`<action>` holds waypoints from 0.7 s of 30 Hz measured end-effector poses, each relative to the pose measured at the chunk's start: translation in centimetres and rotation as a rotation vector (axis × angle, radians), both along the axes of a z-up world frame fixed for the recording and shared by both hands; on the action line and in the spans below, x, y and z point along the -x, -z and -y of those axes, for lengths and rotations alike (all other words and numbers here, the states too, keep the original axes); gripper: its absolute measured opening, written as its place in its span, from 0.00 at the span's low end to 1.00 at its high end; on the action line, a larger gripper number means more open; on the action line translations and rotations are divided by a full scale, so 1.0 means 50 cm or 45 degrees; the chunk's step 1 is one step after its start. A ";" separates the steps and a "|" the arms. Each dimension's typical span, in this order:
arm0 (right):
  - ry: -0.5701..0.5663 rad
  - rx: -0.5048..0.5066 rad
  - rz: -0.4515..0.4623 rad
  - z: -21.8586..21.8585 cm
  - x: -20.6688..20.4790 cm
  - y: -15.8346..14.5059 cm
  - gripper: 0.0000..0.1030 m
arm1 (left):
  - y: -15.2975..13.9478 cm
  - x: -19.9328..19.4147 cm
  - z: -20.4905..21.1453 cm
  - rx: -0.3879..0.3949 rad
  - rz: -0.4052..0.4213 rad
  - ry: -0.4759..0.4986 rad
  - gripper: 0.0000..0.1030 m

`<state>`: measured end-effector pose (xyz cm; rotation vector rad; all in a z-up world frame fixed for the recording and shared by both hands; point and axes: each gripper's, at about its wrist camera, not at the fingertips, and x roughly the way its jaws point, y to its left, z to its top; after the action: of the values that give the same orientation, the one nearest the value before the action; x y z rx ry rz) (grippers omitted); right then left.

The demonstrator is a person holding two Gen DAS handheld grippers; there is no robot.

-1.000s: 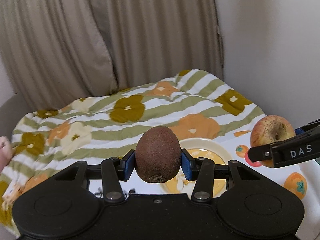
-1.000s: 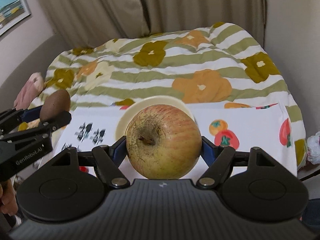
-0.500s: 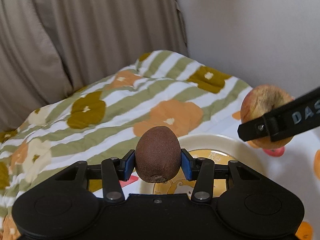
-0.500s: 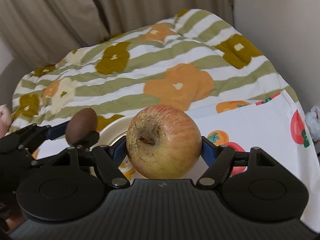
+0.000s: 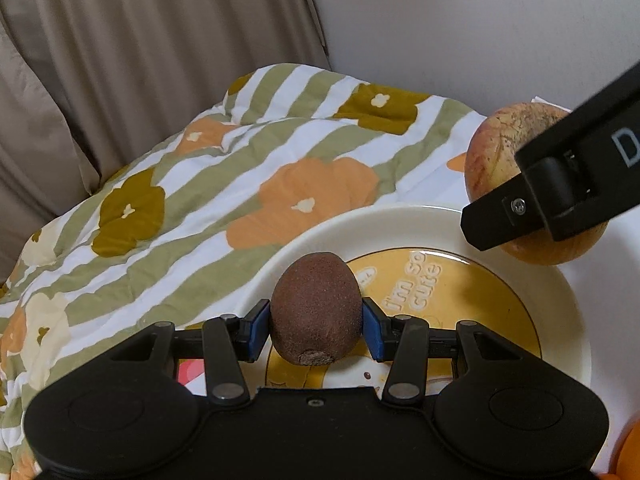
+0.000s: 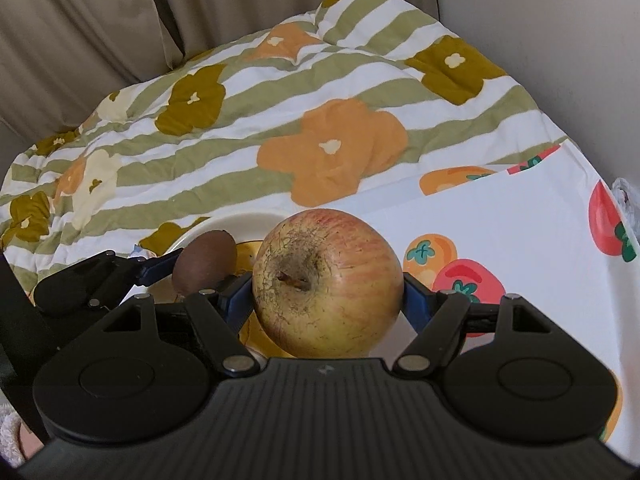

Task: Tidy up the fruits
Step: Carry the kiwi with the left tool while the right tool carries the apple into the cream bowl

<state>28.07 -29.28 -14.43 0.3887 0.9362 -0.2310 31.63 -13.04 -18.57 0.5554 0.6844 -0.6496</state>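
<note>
A brown kiwi (image 5: 314, 307) sits between the blue pads of my left gripper (image 5: 316, 330), which is shut on it just above the left part of a cream plate (image 5: 320, 236) with a yellow middle. My right gripper (image 6: 328, 300) is shut on a red-yellow apple (image 6: 327, 282). In the left wrist view the apple (image 5: 508, 152) hangs over the plate's far right rim, half hidden by a black finger (image 5: 560, 196). In the right wrist view the kiwi (image 6: 204, 262) and the left gripper (image 6: 196, 272) are close on the apple's left, over the plate (image 6: 208, 226).
The plate lies on a white cloth (image 6: 500, 232) printed with tomatoes and persimmons. Behind it a green-striped flowered quilt (image 5: 192, 184) covers the bed. Beige curtains (image 5: 160, 60) hang at the back and a pale wall (image 5: 480, 20) stands to the right.
Both grippers came down and closer to the plate, each still gripping its fruit. The plate grew much larger in the left wrist view, and the apple drew nearer to the kiwi.
</note>
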 end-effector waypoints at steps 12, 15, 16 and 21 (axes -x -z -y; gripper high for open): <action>-0.095 0.020 0.026 0.001 -0.001 -0.013 0.87 | -0.063 0.048 -0.048 0.028 0.073 0.014 0.90; -0.166 0.028 0.027 0.000 -0.007 -0.003 0.87 | -0.072 0.064 -0.073 0.013 0.092 -0.026 0.92; -0.191 0.032 0.026 -0.002 -0.009 0.001 0.87 | -0.075 0.066 -0.082 0.017 0.085 -0.042 0.92; -0.312 0.169 -0.013 -0.033 -0.032 0.032 0.87 | -0.086 0.079 -0.116 0.032 0.052 -0.117 0.92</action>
<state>29.65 -27.65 -16.05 0.1486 0.9632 -0.0703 27.68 -7.25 -14.28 0.5092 0.6590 -0.5590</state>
